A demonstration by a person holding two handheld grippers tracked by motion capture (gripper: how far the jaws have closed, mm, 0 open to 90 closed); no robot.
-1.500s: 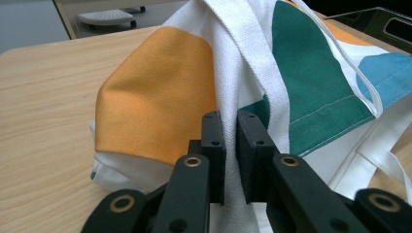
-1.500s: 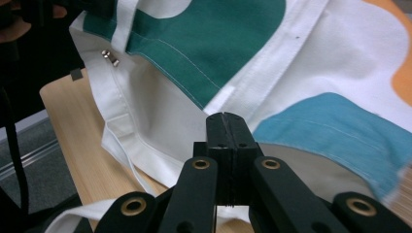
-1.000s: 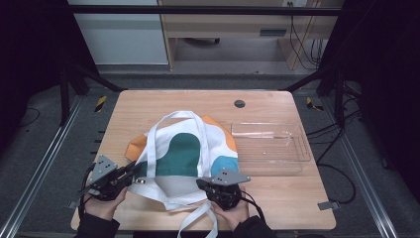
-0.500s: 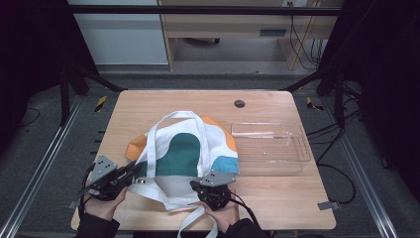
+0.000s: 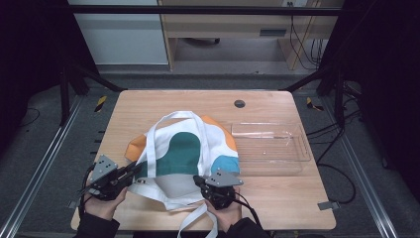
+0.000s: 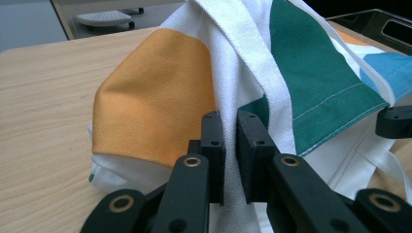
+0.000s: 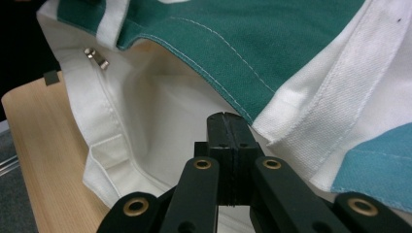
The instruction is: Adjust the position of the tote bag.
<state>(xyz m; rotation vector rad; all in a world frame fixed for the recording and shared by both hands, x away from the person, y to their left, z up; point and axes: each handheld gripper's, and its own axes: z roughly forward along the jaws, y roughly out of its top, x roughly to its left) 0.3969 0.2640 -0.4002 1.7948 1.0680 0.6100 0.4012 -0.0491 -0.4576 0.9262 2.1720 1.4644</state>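
Your tote bag (image 5: 190, 153) lies flat mid-table, its long axis running from you toward the far edge, mouth toward you. It's coarse woven canvas: white with curved green, orange and blue patches. Your left gripper (image 5: 132, 171) pinches white fabric at its left edge; your right gripper (image 5: 198, 180) is clamped on the white rim.

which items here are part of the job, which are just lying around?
In the job: tote bag, left hand-held gripper shut on its white fabric, right hand-held gripper.
Lying about: clear plastic tray, wooden table.
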